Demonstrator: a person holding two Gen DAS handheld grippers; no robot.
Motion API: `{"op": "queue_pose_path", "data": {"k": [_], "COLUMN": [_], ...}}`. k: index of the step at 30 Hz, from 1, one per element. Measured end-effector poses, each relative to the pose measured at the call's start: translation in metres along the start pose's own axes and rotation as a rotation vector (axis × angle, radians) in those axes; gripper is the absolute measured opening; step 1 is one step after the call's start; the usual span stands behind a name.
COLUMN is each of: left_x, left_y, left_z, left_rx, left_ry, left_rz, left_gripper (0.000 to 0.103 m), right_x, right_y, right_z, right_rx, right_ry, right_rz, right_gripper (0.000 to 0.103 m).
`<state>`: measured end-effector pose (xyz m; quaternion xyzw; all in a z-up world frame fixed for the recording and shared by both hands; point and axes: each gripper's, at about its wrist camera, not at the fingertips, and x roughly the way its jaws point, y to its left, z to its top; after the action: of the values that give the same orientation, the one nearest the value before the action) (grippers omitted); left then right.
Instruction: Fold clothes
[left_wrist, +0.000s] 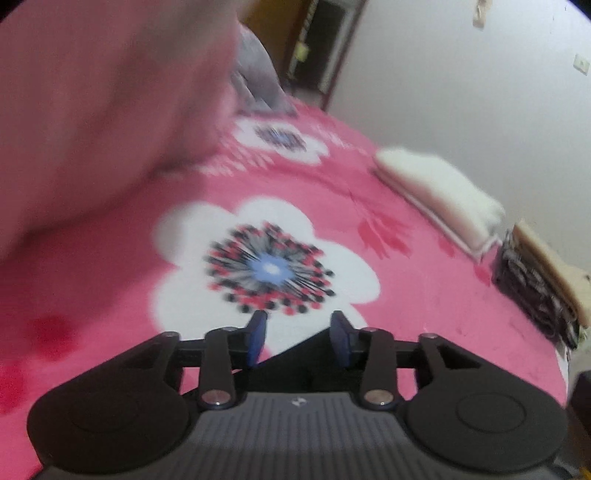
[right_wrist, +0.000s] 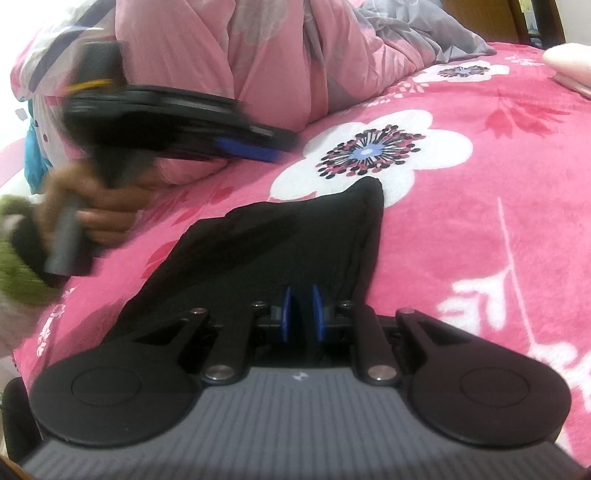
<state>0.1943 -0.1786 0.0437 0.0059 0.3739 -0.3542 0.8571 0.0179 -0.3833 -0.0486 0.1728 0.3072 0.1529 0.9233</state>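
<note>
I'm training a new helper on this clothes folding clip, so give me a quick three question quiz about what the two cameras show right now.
1. True or false: the right gripper is shut on the black garment.
2. The left gripper is: A) open and empty, B) shut on a white towel, C) holding a sock.
3. What lies near the bed's far edge beside the folded white cloth?

Key: 1 true. 2 A. 3 A stack of folded clothes on the pink blanket.

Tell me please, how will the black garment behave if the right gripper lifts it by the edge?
The black garment lies flat with soft creases on the pink blanket, so it will probably hang limp. It looks thin, so likely light. The right gripper looks shut on its near edge, so the far pointed corner should trail.
</note>
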Motion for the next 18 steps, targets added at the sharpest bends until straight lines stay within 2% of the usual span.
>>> {"op": "queue_pose_path", "data": {"k": [1, 4, 8, 13, 18], "left_x": [-0.021, -0.072, -0.113, -0.123, -0.119], "left_y": [0.003, 0.005, 0.005, 0.006, 0.001], "left_z": [-0.002, -0.017, -0.056, -0.110, -0.149], "left_rx": [-0.007, -0.008, -0.030, -0.074, -0.086], "left_ry": [-0.023, -0.072, -0.083, -0.030, -0.037], "left_rz": [0.018, 0.064, 0.099, 0.148, 0.222], "left_gripper": [0.052, 0.059, 0.063, 0.063, 0.063], "right_x": [0.000, 0.001, 0.000, 0.000, -0.001], "right_y": [0.000, -0.003, -0.008, -0.014, -0.016], "right_z": [0.000, 0.000, 0.001, -0.001, -0.002], "right_rx": [0.001, 0.018, 0.051, 0.091, 0.104], "right_ry": [-0.001, -0.003, -0.004, -0.010, -0.017], "right_rz": [0.001, 0.012, 0.035, 0.060, 0.069], "right_gripper": [0.012, 0.013, 0.013, 0.013, 0.013]}}
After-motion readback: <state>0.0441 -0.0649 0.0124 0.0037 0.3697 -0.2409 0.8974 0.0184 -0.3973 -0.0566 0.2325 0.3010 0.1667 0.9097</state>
